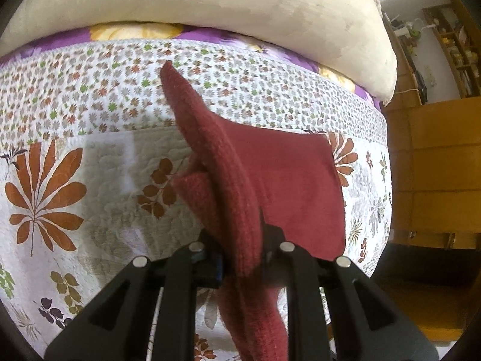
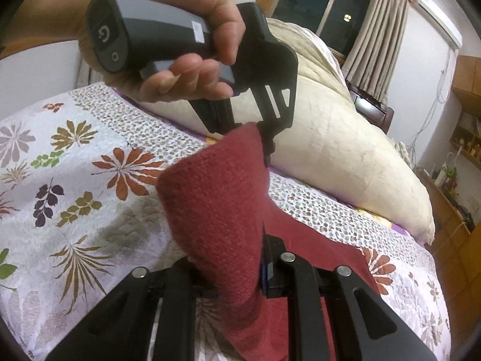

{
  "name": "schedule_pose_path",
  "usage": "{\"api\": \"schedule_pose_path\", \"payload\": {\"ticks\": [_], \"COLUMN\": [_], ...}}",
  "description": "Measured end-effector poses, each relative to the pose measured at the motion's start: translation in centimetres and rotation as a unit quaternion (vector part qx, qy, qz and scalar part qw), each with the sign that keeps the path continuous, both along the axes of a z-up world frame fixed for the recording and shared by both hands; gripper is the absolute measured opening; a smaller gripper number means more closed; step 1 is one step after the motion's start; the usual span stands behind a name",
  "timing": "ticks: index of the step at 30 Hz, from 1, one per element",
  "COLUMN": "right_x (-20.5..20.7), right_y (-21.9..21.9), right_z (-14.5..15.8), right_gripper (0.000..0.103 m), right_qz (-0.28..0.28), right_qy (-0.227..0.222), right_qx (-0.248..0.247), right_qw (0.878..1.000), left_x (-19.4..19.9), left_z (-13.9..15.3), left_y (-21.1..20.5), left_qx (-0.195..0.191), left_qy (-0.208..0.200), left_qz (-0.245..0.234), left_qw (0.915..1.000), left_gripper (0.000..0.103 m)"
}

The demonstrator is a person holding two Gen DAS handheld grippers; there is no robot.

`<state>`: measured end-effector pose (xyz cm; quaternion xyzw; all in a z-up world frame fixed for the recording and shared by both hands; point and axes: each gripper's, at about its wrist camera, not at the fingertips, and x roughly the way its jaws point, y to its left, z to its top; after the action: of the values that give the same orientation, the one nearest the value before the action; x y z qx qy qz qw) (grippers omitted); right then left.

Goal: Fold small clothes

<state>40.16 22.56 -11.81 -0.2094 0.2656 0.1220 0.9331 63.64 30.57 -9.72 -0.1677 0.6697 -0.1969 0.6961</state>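
Both my hand-held grippers, left (image 1: pixel 240 258) and right (image 2: pixel 237 273), are clamped on the dark red knitted cloth (image 1: pixel 270 186), lifting its near edge off the floral quilted bedspread (image 1: pixel 90 150), far part lying flat just before the cream duvet (image 1: pixel 210 9).

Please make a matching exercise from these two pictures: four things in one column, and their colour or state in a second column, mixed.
Things:
1. knitted cloth
2. big pillow
3. left tool
4. bed cover

Descriptions:
A. cream, lying at the far side of the bed
B. white with printed leaves and flowers
C. dark red, lifted at one edge
D. black, held by a hand, shut on fabric

Pairs: 1-C, 2-A, 3-D, 4-B
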Motion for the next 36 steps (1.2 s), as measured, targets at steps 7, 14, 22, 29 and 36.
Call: {"api": "schedule_pose_path", "payload": {"ticks": [7, 14, 22, 29, 36], "right_x": [0.1, 0.3, 0.1, 0.1, 0.1], "right_y": [-2.4, -4.9, -7.1, -9.0, -10.9], "right_z": [1.1, 1.6, 2.0, 2.1, 1.9], "right_gripper": [0.017, 0.017, 0.017, 0.017, 0.017], "right_qz": [-0.017, -0.029, -0.045, -0.057, -0.067], "right_qy": [0.008, 0.015, 0.008, 0.007, 0.007], "right_qx": [0.037, 0.069, 0.078, 0.084, 0.089], "right_qw": [0.999, 0.997, 0.996, 0.995, 0.994], "left_x": [0.0, 0.0, -0.1, 0.0, 0.1], "left_z": [1.4, 2.4, 3.2, 3.0, 2.8], "left_y": [-2.8, -6.1, -9.2, -11.2, -14.1], "left_qx": [0.031, 0.043, 0.056, 0.059, 0.069], "left_qy": [-0.008, -0.014, -0.019, -0.017, -0.018], "left_qz": [-0.016, -0.029, -0.045, -0.048, -0.061], "left_qw": [0.9994, 0.9985, 0.9973, 0.9969, 0.9956], "left_gripper": [0.014, 0.014, 0.014, 0.014, 0.014]}}
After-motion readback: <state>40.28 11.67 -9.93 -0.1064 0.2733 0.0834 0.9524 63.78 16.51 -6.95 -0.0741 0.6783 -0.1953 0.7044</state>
